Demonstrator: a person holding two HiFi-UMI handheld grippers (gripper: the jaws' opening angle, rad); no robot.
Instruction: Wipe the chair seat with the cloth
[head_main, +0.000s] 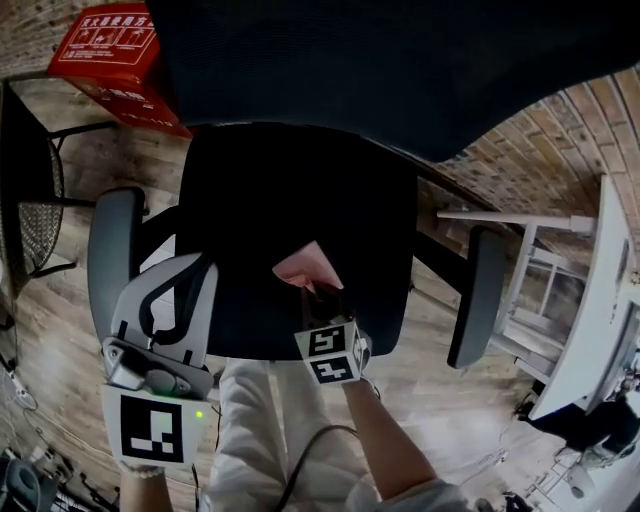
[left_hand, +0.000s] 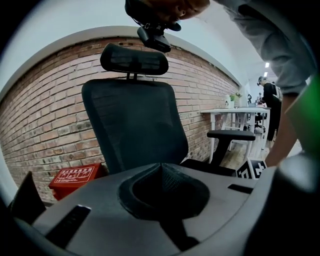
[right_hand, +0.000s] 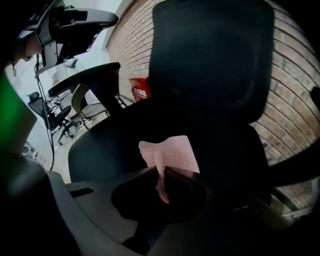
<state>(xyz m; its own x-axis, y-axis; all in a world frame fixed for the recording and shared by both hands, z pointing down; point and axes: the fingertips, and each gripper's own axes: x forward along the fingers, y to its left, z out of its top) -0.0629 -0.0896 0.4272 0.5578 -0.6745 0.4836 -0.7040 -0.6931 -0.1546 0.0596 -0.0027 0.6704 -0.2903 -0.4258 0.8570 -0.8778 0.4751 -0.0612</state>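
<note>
Over the front of the black chair seat (head_main: 290, 190), the right gripper (right_hand: 161, 172) has its jaws pinched shut on a pink cloth (right_hand: 174, 150). The cloth fans out beyond the jaw tips, above the seat. At the left, beside the grey armrest (head_main: 108, 250), the left gripper (left_hand: 161, 169) has its jaws pressed together, holding nothing.

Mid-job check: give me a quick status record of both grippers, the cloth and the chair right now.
left gripper: jaws together, holding nothing, near the armrest at the head view's left
right gripper: shut on the cloth, over the front of the chair seat
cloth: pink, sticking out past the jaws; contact with the seat cannot be told
chair seat: black
red box: on the floor behind the chair
</note>
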